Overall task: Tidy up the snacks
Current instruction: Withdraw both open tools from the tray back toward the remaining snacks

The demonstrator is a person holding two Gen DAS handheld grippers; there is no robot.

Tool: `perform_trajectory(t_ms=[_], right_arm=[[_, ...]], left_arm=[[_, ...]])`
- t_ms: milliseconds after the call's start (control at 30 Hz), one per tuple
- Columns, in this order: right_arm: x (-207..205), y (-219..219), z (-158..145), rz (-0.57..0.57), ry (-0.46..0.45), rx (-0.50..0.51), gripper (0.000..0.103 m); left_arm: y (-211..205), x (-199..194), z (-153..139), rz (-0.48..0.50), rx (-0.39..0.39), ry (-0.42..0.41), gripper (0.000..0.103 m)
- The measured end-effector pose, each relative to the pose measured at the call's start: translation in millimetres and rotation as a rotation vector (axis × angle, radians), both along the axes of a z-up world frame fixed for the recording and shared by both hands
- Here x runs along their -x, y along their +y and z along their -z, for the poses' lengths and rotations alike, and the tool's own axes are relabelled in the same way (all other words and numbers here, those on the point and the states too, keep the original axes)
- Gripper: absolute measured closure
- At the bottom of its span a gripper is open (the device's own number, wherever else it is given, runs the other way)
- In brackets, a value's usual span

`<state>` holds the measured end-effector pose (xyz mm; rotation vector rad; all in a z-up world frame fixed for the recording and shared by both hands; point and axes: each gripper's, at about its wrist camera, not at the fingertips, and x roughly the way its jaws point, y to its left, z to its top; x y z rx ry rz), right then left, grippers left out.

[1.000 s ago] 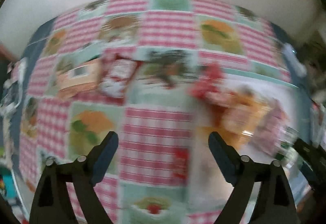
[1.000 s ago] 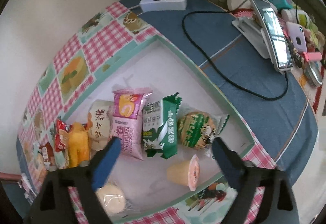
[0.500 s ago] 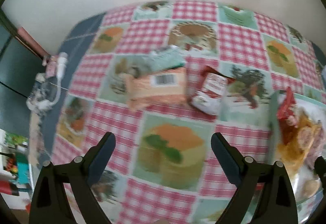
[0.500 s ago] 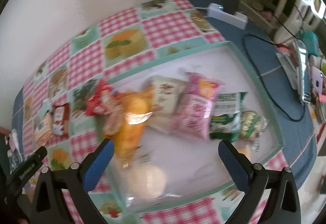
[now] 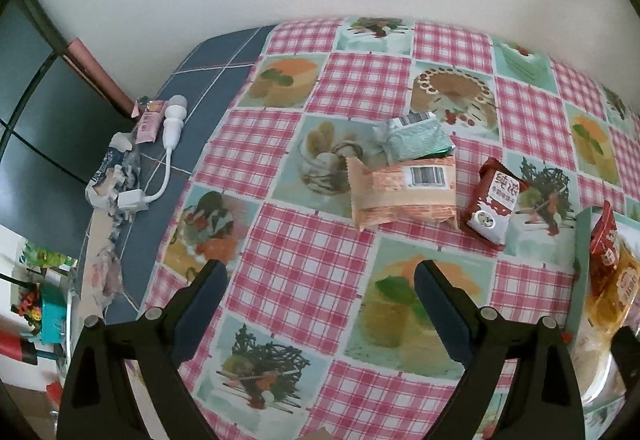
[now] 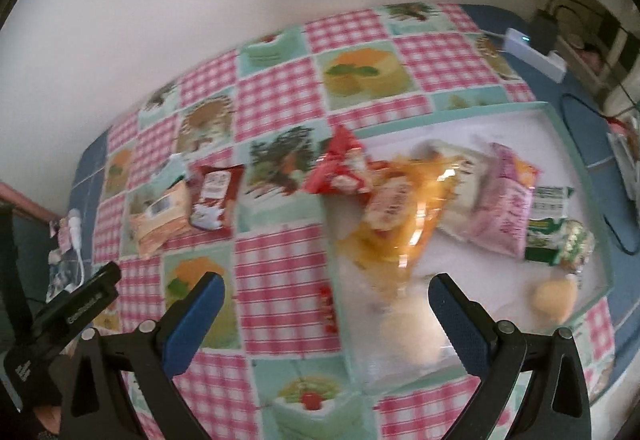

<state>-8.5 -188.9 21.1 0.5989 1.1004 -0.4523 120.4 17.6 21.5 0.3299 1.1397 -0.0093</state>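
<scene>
Your left gripper [image 5: 320,304] hangs low centre over the checked cloth [image 5: 304,248], jaws wide, nothing between; right of centre lie the green packet [image 5: 420,135], orange packet [image 5: 404,191] and dark red packet [image 5: 494,201]. Your right gripper [image 6: 326,306], low centre, is spread wide and empty; the tray [image 6: 560,115] at right holds blurred snacks

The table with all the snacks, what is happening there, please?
A person is sorting snacks with two handheld grippers. Both the left gripper and the right gripper are open and empty above the checked tablecloth. Several packets already lie in the tray; an orange packet, a green packet and a dark red packet lie outside it.
</scene>
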Motion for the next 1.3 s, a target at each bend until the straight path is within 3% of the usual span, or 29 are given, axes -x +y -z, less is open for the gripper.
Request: perform_trajectory(t_ms=[300, 467, 633, 933, 1300], right_arm=[[-9, 14, 14, -0.038, 0.038, 0.013, 0.0], [-11, 12, 23, -0.048, 0.038, -0.046, 0.0], [-14, 14, 31, -0.076, 0.065, -0.024, 0.001], [-10, 15, 31, -0.115, 0.047, -0.031, 0.017], [-18, 39, 40, -0.229, 0.09, -0.038, 0.048]], left_arm=[[10, -3, 3, -0.02, 0.038, 0.026, 0.008], [6, -3, 7, -0.01, 0.043, 0.04, 0.008], [-7, -1, 28, 0.027, 0.058, 0.118, 0.008], [-24, 8, 32, 0.081, 0.052, 0.131, 0.008], [-18, 3, 35, 0.064, 0.073, 0.148, 0.008]])
